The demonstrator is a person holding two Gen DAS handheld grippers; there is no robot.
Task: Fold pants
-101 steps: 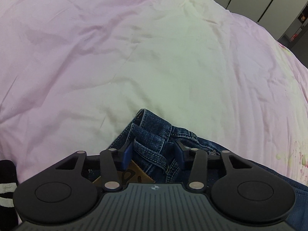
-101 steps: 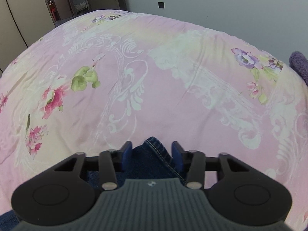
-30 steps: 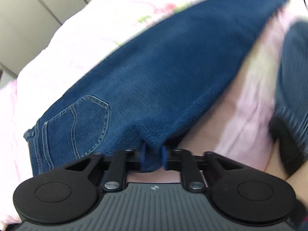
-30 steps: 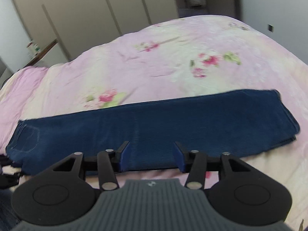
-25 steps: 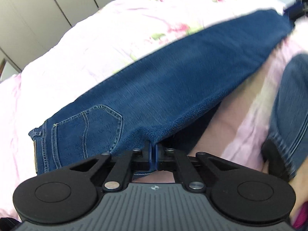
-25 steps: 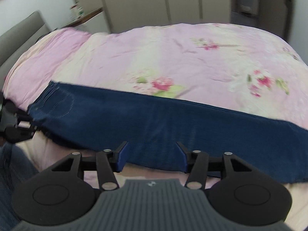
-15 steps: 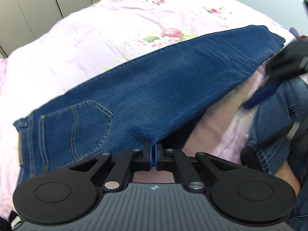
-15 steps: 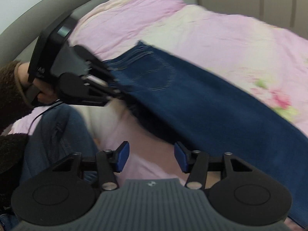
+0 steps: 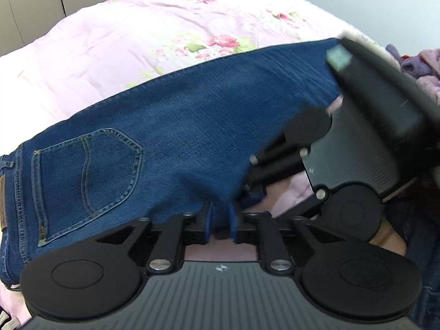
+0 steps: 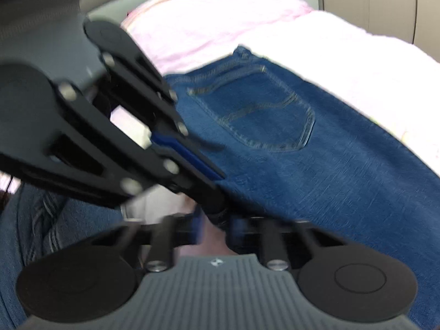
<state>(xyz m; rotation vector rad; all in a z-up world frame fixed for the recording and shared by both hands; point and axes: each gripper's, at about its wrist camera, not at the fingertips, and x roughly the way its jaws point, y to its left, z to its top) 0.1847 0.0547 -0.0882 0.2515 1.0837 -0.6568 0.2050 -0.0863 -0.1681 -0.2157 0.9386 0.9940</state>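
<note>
On the pink floral bed (image 9: pixel 115 55) the folded pants (image 9: pixel 192 126) lay flat, long axis running from the waistband at the left wrist view's left edge toward the cuffs at upper right, back pocket (image 9: pixel 88 170) facing up. A tan waistband patch (image 9: pixel 2 200) showed no readable writing. The left tool (image 9: pixel 219 221) pinched the pants' near edge; the right tool (image 10: pixel 213 227), blurred, stood parted just beside it.
</note>
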